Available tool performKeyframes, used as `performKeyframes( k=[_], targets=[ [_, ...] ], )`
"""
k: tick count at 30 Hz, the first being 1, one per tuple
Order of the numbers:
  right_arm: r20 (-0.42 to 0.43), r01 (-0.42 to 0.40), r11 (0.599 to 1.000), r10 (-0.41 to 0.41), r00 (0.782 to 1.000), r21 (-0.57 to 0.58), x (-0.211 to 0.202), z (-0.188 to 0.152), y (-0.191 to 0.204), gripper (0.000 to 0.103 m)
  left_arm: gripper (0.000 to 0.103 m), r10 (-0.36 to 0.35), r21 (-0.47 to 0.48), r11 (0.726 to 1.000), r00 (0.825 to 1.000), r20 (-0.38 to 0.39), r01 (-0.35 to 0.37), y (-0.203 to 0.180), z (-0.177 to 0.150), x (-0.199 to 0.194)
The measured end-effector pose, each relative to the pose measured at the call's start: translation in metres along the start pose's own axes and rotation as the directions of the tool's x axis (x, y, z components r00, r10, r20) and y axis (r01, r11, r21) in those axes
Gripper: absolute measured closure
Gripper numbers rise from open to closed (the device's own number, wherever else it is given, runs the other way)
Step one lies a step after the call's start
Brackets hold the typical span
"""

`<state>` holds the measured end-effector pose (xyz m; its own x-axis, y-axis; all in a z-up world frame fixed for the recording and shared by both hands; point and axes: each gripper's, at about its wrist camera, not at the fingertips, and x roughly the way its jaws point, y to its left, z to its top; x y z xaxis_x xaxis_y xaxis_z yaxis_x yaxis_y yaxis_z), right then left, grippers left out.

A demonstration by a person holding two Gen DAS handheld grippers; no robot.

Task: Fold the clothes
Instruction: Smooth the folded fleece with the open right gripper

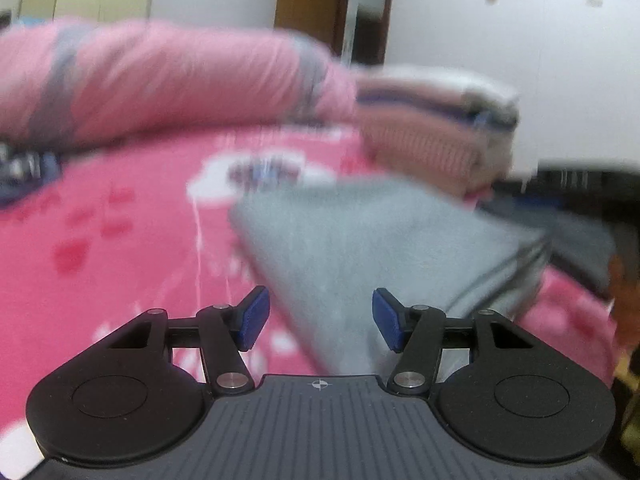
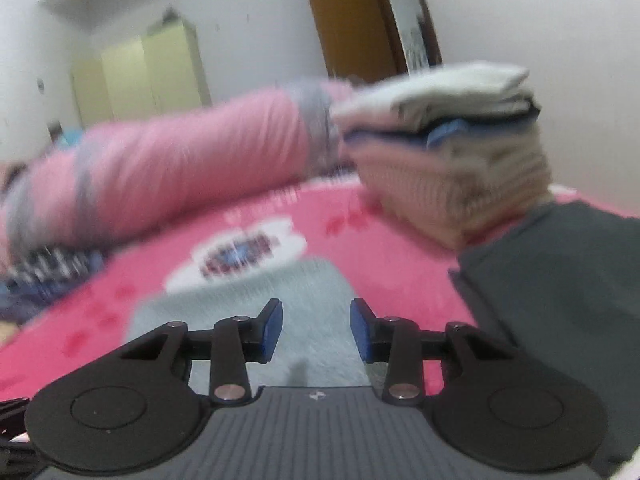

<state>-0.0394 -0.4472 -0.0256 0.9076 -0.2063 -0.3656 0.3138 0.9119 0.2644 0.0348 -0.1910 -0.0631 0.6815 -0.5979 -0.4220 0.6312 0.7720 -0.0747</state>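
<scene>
While both pictures are blurred, the left hand-held gripper [image 1: 321, 318] shows clearly: its blue pads [image 1: 254, 318] stand wide apart and nothing is between them. Just beyond its tips a light grey garment [image 1: 360, 248] lies folded on the bed [image 1: 120, 248], which has a pink cover with a white flower pattern. The right hand-held gripper [image 2: 316, 330] has its pads [image 2: 272, 330] at a narrower gap, also with nothing held. It hangs over the same grey garment [image 2: 248, 320], which lies flat on the pink bed [image 2: 380, 248] under it. To the right of this gripper a dark grey cloth [image 2: 560, 280] lies on the bed. Further back a stack [image 2: 452, 152] of folded clothes stands on the bed, with a white piece on top; the left view shows this stack [image 1: 432, 128] too. Beside the stack a rolled pink quilt [image 2: 180, 176] stretches along the far side of the bed. Behind it are a white wall, a pale wardrobe [image 2: 140, 80] and a brown door [image 2: 352, 20].
</scene>
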Motion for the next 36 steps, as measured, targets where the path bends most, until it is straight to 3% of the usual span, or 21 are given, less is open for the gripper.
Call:
performKeyframes(
  k=[2,5,8,13,16,19,36],
  targets=[
    [-0.003,0.004,1.000,-0.004,1.000,-0.004,-0.004,-0.013,-0.001,0.063,0.046,0.007,0.088,0.996,0.999,0.032,-0.010,-0.018,0.004,-0.004],
    [-0.050,0.093,0.995,-0.095,0.994,-0.038,0.008,-0.041,-0.001,0.064,0.047,0.015,0.259,0.966,0.997,-0.073,0.005,-0.052,-0.009,0.014],
    [-0.059,0.138,0.988,-0.142,0.988,-0.063,0.001,-0.033,0.007,0.064,0.049,0.083,0.334,0.940,0.996,-0.045,-0.064,-0.071,-0.022,0.014],
    [0.006,0.100,0.994,-0.099,0.995,-0.038,-0.019,-0.022,0.007,0.064,0.049,0.091,0.316,0.947,0.992,-0.084,-0.060,-0.067,-0.015,0.015],
    [-0.056,0.093,0.995,-0.096,0.994,-0.042,-0.005,-0.035,0.000,0.064,0.049,0.109,0.348,0.934,0.992,-0.071,-0.078,-0.074,-0.019,0.015],
    [-0.004,0.098,0.993,-0.098,0.995,-0.069,-0.003,-0.056,-0.006,0.063,0.049,0.113,0.342,0.936,0.991,-0.070,-0.082,-0.077,-0.021,0.016],
    [0.008,0.039,0.999,-0.039,0.999,0.025,-0.017,-0.066,-0.025,0.061,0.049,0.127,0.292,0.951,0.990,-0.062,-0.104,-0.076,-0.022,0.014]
  ],
)
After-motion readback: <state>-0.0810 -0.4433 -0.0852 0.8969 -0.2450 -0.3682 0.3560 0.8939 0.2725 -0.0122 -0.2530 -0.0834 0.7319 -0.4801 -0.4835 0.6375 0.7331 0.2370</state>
